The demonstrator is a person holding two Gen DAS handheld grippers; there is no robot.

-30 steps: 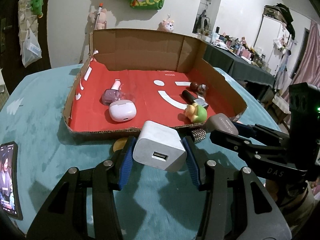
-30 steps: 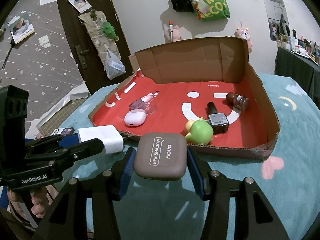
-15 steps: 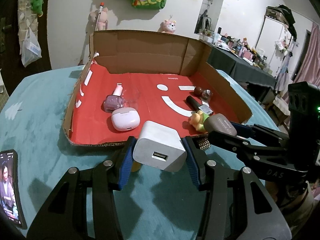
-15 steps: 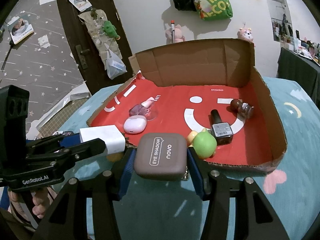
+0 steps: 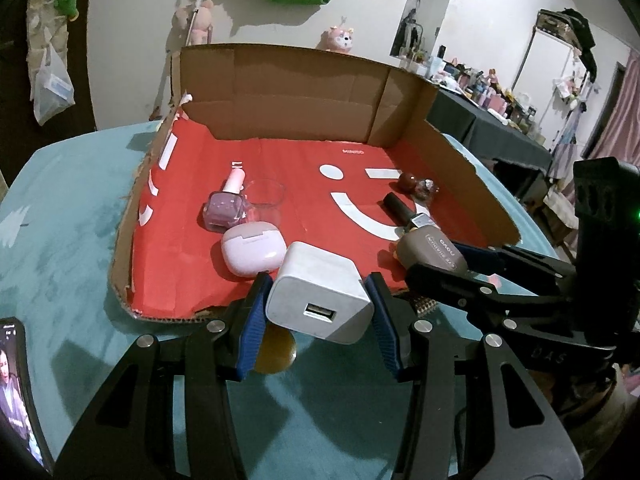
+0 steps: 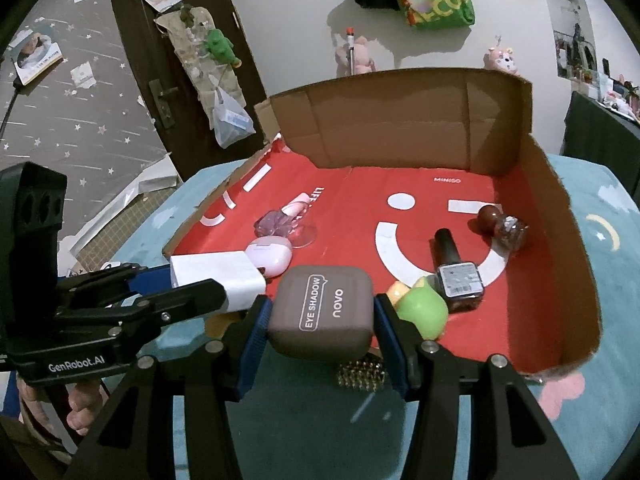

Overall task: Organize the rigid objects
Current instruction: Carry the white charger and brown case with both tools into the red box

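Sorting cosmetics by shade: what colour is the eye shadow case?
The eye shadow case is taupe, a greyish brown, with white lettering; clearest in the right wrist view.

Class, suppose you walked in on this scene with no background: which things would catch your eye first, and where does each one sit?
First, the cardboard tray with its bright red floor and white smiley, lying on the teal table cover. At its near edge, the left tongs grip a white charger, and beside them the right tongs grip a brown eye shadow case. Inside lie small things, a pale pink earbud case near the front left.
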